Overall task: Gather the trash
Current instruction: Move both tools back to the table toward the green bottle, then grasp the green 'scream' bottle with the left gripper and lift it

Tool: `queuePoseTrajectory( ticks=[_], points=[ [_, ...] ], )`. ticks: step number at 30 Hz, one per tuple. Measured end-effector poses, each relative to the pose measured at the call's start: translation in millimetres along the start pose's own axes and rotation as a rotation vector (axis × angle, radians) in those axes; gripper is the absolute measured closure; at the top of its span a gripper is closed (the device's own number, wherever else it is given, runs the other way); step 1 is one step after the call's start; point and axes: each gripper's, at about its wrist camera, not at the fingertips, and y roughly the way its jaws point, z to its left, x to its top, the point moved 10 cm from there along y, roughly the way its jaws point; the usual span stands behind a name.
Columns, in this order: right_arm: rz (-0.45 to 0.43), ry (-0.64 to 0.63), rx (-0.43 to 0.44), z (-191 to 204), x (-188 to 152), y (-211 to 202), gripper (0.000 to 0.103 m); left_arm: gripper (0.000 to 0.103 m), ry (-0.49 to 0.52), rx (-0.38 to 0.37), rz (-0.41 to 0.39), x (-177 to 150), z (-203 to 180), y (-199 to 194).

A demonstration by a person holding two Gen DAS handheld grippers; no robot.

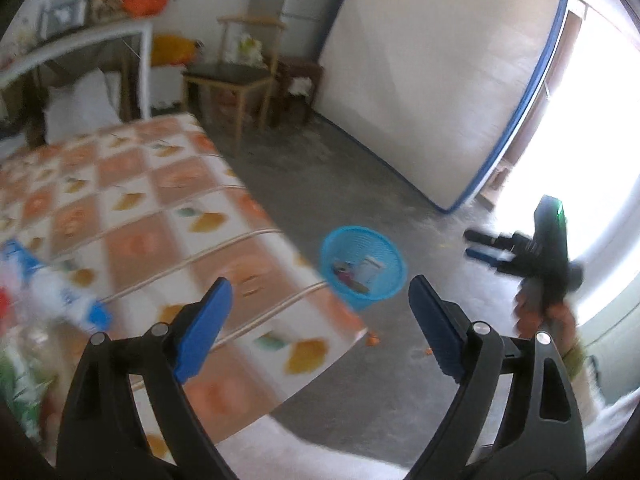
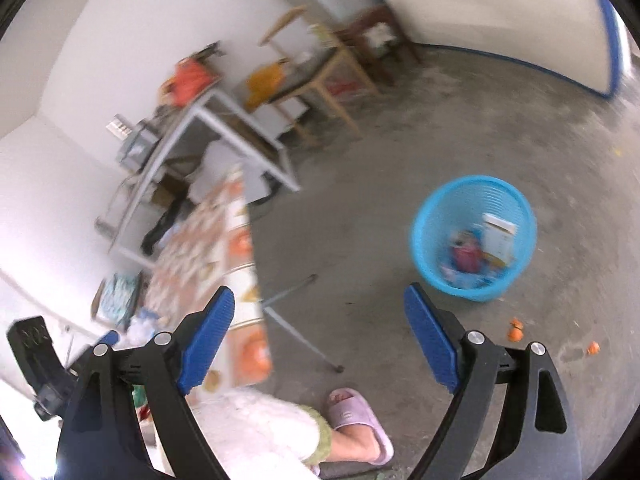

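A blue plastic trash basket [image 1: 362,266] stands on the concrete floor beside the table corner and holds several pieces of trash; it also shows in the right wrist view [image 2: 476,236]. My left gripper [image 1: 320,320] is open and empty above the table edge. A plastic bottle with a blue cap [image 1: 68,300] and other blurred wrappers lie on the patterned tablecloth [image 1: 160,216] at the left. My right gripper [image 2: 318,340] is open and empty, above the floor short of the basket. It also shows in the left wrist view [image 1: 486,246], held out past the basket.
Orange scraps [image 2: 516,330] lie on the floor near the basket. A mattress [image 1: 436,80] leans on the far wall. A wooden chair [image 1: 240,76] and a metal-framed table [image 1: 80,48] stand behind. The person's foot in a pink slipper [image 2: 356,420] is by the table leg [image 2: 304,340].
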Motion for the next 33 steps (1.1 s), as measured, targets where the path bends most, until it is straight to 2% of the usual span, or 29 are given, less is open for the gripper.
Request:
queuePoseTrajectory(
  ticks=[4,8,15,17,21,24,28,33],
  points=[
    [0.057,-0.068,0.061,53,-9,18,0.019,0.016,0.032,0.097,-0.060,-26,35,-41],
    [0.158,-0.136,0.121,111,-30,50,0.019,0.016,0.033,0.196,-0.116,-51,74,-79],
    [0.402,-0.263,0.238,219,-105,121,0.019,0.011,0.006,0.399,-0.188,-81,154,-144],
    [0.473,-0.293,0.240,244,-128,144,0.019,0.009,-0.009,0.416,-0.180,-84,175,-154],
    [0.533,-0.329,0.251,280,-151,176,0.019,0.009,0.032,0.405,-0.079,-87,207,-148],
    [0.555,-0.362,0.273,301,-161,187,0.019,0.009,0.132,0.404,0.004,-84,220,-131],
    [0.575,-0.395,0.265,308,-167,201,0.019,0.009,0.250,0.398,0.149,-86,232,-96],
    [0.588,-0.375,0.260,305,-168,215,0.019,0.012,0.366,0.400,0.282,-94,238,-64]
  ],
)
